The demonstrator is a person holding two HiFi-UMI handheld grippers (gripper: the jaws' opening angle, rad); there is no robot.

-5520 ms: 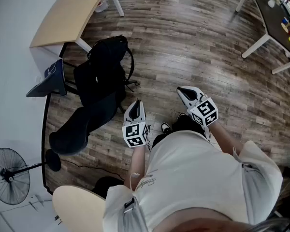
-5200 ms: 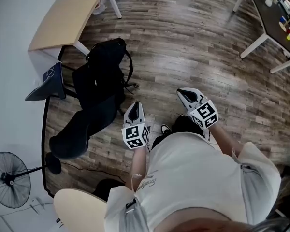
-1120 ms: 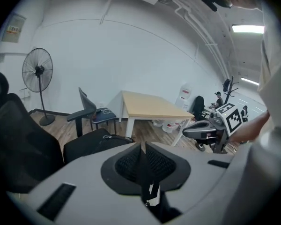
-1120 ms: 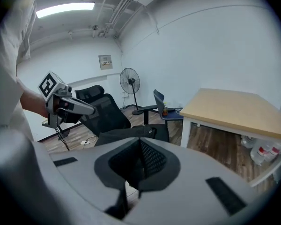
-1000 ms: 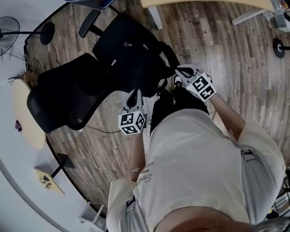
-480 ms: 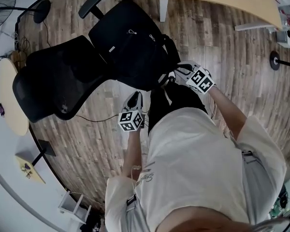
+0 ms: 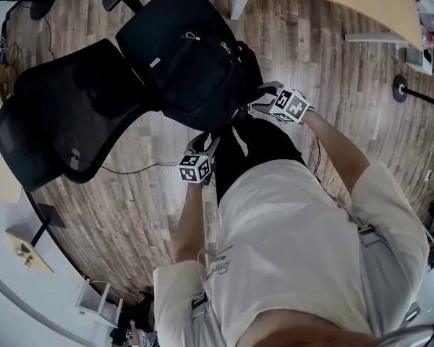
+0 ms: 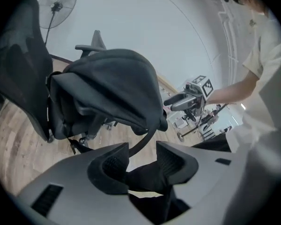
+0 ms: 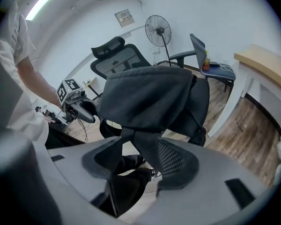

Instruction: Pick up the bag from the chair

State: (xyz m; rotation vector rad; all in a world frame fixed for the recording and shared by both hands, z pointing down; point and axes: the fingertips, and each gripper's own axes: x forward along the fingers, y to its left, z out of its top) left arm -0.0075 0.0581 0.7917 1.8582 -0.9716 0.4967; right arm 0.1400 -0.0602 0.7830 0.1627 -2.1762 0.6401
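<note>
Both the left gripper [image 8: 141,146] and right gripper [image 9: 138,144] have jaws just opened wide, each with an unclamped bag [image 7: 188,56] strap [image 9: 141,149] between them.

Shirt [image 7: 296,244]: white, short sleeves, small script print.
Trousers [image 7: 257,147]: black.
Left gripper [image 7: 206,143], right gripper [image 7: 258,101]: grey, black-and-white marker cubes.

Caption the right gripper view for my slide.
The right tongs, jaws just opened, straddle a strap of the black bag on the chair.
</note>
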